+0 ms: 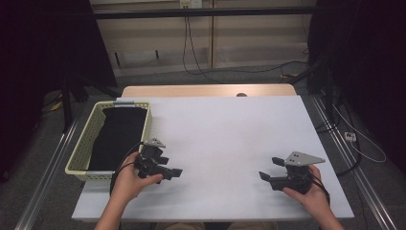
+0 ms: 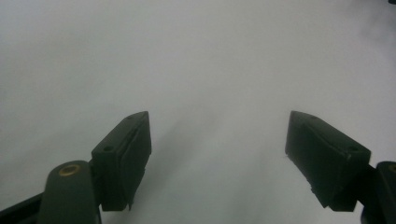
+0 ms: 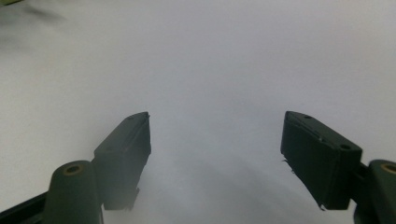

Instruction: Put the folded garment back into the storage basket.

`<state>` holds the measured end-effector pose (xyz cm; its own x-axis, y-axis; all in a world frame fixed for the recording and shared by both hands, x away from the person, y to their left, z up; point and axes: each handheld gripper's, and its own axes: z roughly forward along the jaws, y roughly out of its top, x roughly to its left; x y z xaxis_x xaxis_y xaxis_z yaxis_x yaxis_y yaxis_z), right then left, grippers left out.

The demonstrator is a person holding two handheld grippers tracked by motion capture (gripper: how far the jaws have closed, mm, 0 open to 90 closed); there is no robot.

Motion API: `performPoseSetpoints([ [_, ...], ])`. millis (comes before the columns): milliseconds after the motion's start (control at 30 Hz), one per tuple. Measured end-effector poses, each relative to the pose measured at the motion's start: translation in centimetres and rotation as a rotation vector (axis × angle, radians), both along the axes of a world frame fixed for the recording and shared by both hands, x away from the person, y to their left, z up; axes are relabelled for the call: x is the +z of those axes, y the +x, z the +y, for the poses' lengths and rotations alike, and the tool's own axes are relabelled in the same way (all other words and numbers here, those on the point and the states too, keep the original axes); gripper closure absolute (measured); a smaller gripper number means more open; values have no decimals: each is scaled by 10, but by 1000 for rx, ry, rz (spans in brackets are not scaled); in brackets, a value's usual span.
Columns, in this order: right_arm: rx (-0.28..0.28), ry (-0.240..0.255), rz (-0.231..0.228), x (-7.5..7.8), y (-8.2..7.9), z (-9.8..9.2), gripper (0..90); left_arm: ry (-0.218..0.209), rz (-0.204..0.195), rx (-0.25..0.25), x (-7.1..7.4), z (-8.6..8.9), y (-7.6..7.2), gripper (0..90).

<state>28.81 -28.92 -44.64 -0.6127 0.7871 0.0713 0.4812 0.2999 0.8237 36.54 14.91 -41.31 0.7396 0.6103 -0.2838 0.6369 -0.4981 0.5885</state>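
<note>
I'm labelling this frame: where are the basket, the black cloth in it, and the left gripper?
basket [image 1: 81,152], high view, left wall.
black cloth [image 1: 117,136], high view, middle of the fabric.
left gripper [image 1: 175,172], high view, between its fingertips.

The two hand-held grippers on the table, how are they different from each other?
The left hand-held gripper sits close beside the yellow basket; the right hand-held gripper is far from it, near the table's other side. The left points toward the table's middle from the left; the right points back at it. Both are black, open and empty, over the white table.

a basket sits at the table's left edge, a cloth inside it.
</note>
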Motion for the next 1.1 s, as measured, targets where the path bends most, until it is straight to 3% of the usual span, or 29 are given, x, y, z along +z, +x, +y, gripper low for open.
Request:
performPoseSetpoints([
  [633,8,5,2,1,-6,-2,234,-24,9,-5,-8,4,-12,202],
  [1100,16,-2,15,0,-9,-5,229,-35,-23,-2,-10,12,-19,190],
])
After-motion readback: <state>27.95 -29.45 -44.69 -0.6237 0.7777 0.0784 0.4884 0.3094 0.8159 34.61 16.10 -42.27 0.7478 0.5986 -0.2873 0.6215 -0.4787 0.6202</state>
